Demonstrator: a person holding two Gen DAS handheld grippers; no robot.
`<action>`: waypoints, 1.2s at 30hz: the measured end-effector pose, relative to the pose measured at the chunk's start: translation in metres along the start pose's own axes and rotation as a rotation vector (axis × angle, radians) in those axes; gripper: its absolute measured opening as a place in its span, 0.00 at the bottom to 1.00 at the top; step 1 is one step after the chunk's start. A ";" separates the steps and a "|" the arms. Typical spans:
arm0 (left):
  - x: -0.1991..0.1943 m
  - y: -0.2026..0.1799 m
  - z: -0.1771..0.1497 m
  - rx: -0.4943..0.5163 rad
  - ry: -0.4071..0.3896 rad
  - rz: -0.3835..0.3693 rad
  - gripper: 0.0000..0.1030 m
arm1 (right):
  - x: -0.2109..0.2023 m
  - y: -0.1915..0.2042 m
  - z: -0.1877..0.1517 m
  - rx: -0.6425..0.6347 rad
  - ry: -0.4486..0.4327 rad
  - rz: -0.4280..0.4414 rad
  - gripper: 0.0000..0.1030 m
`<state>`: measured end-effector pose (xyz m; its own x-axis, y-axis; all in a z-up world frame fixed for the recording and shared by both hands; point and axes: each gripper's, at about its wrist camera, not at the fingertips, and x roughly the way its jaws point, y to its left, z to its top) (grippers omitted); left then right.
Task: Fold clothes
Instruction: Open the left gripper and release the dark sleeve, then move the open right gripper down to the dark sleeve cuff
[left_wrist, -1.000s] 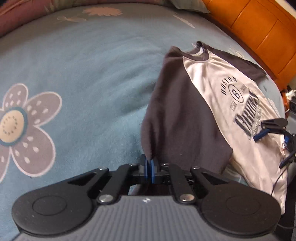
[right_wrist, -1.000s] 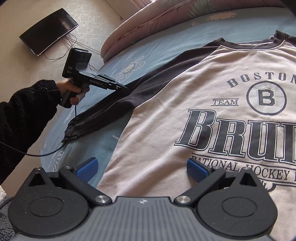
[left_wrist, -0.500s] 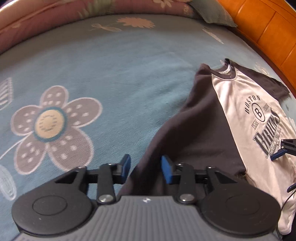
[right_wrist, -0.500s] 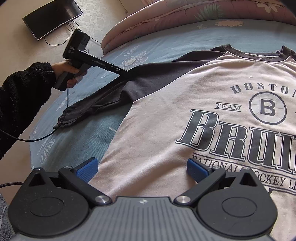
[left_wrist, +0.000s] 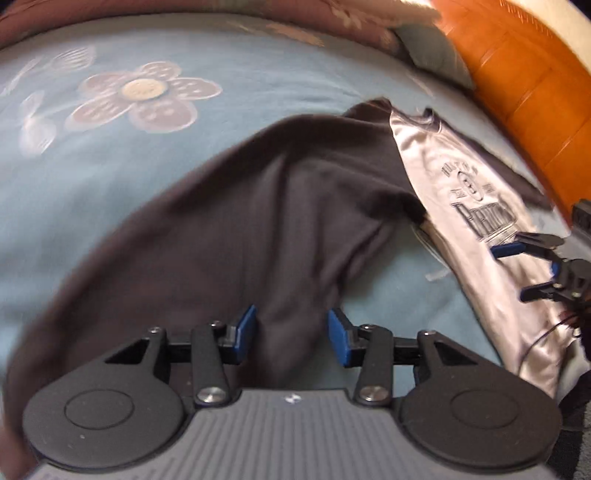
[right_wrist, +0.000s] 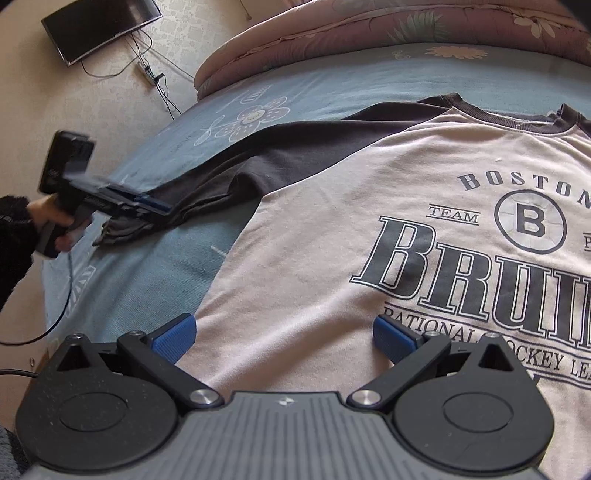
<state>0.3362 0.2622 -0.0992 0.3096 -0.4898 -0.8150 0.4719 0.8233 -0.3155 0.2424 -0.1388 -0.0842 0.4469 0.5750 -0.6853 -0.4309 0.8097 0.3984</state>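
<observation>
The long-sleeved shirt (right_wrist: 369, 221) lies face up on the blue flowered bedspread (left_wrist: 110, 166), its printed chest cut off at the right edge of the right wrist view. Its dark sleeve (left_wrist: 288, 206) runs between the blue pads of the left gripper (left_wrist: 291, 330), whose jaws are opening without pressing it; that view is motion-blurred. The right gripper (right_wrist: 282, 334) hangs wide open above the shirt's pale front.

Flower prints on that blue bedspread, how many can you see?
2 clearly: one large pale flower left of the dark sleeve in the left wrist view, likely the same one above the sleeve in the right view, and an orange daisy near the bedspread's far edge. The shirt may hide more.
</observation>
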 end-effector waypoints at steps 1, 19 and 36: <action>-0.006 -0.001 -0.005 0.005 0.017 0.010 0.42 | 0.001 0.002 0.000 -0.008 0.004 -0.009 1.00; -0.045 0.014 -0.032 -0.101 -0.097 0.135 0.47 | -0.007 0.019 0.092 -0.161 0.050 -0.116 1.00; -0.001 0.031 -0.008 -0.407 -0.198 -0.047 0.56 | 0.087 -0.157 0.246 -0.215 0.117 -0.043 1.00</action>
<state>0.3438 0.2903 -0.1123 0.4661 -0.5422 -0.6991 0.1387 0.8252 -0.5475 0.5419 -0.1871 -0.0569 0.3804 0.5126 -0.7698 -0.5756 0.7827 0.2368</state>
